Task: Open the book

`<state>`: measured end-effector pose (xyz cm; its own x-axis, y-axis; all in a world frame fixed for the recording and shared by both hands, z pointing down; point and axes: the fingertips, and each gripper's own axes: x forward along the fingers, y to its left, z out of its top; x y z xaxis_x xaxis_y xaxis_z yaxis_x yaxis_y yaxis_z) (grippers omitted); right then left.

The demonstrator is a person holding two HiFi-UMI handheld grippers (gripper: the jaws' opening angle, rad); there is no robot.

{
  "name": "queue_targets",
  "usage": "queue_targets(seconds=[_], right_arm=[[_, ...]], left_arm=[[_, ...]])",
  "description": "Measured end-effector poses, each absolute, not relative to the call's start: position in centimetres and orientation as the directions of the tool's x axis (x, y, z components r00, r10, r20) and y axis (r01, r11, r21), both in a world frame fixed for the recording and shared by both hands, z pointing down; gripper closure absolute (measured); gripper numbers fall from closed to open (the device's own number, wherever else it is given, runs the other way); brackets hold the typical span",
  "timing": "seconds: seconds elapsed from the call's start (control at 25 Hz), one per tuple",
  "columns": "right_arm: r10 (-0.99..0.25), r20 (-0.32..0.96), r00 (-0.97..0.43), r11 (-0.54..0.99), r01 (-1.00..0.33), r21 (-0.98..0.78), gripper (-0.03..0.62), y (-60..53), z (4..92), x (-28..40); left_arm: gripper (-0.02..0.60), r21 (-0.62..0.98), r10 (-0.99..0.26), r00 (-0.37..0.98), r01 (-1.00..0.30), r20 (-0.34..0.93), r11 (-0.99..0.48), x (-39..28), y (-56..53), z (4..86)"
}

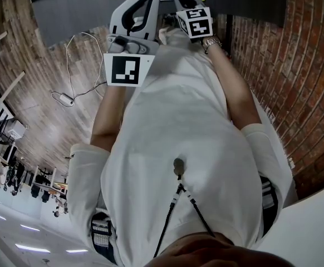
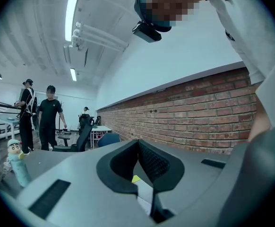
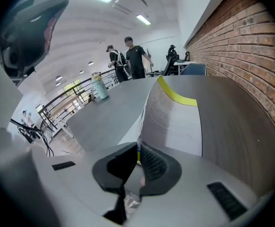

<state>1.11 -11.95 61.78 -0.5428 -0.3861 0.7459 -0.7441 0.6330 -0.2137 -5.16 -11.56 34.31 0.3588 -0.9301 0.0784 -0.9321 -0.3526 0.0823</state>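
Note:
The book lies on the grey table (image 3: 222,126) beside the brick wall. Its printed white leaf (image 3: 175,117), with a yellow band at the far end, stands lifted off the table. My right gripper (image 3: 137,148) is shut on the near edge of that leaf. My left gripper (image 2: 137,143) points level over the table with its pads together; a small yellow sliver (image 2: 135,178) shows low in the gap behind them. In the head view both grippers reach out past the person's white shirt, the left gripper (image 1: 134,21) beside the right gripper (image 1: 187,4), and the book is mostly hidden.
A bottle with a cartoon figure (image 3: 98,86) stands on the far part of the table. The brick wall (image 3: 251,56) runs along the table's right side. People stand by chairs and desks (image 2: 47,122) at the back. A cable (image 1: 67,96) lies on the wooden floor.

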Motion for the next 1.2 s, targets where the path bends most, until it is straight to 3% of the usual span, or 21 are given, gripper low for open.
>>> queue_targets(seconds=[1.2], right_arm=[[-0.466, 0.715, -0.521, 0.504, -0.820, -0.269, 0.546, -12.9, 61.5, 10.5]], left_arm=[[0.558, 0.067, -0.898, 0.430, -0.902, 0.087, -0.426, 3.3, -11.1, 34.3]])
